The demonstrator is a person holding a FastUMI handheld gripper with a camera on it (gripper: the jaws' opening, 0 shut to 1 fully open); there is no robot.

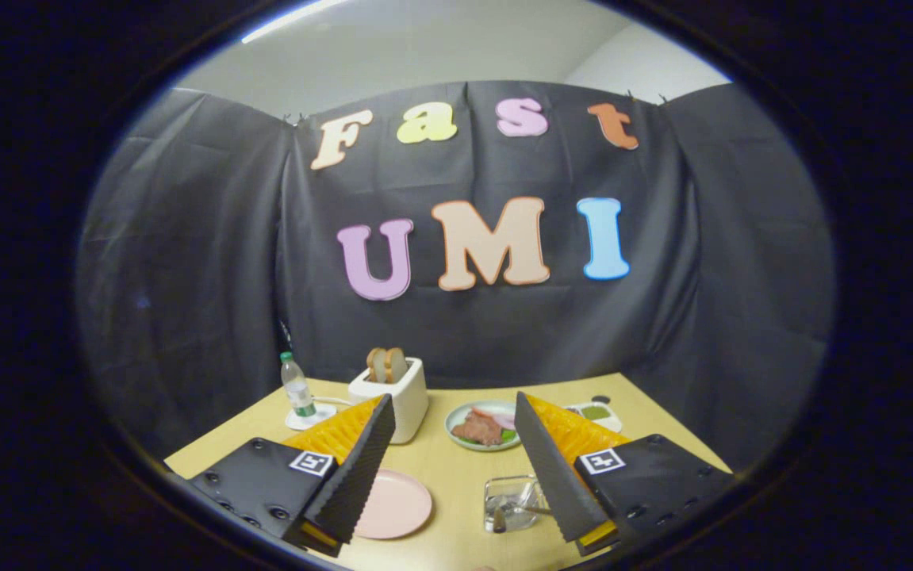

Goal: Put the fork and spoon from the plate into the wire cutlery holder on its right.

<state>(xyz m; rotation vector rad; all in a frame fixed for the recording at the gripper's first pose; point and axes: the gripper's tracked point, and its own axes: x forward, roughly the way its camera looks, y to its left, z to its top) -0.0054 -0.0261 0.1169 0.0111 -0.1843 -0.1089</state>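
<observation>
1. Table: pale yellow top.
2. Pink plate, near edge.
3. Wire cutlery holder, right of it.
4. White toaster holding bread.
5. Water bottle on coaster.
6. Green food plate.
7. Small white dish, far right.

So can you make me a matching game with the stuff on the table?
Things:
1. toaster
2. pink plate
3. water bottle
4. claw

Clues:
A. open, holding nothing
B. bread slices poking out the top
C. green label, standing on a white coaster
D. bare, just beside one claw finger

Pairs: 1-B, 2-D, 3-C, 4-A
</observation>
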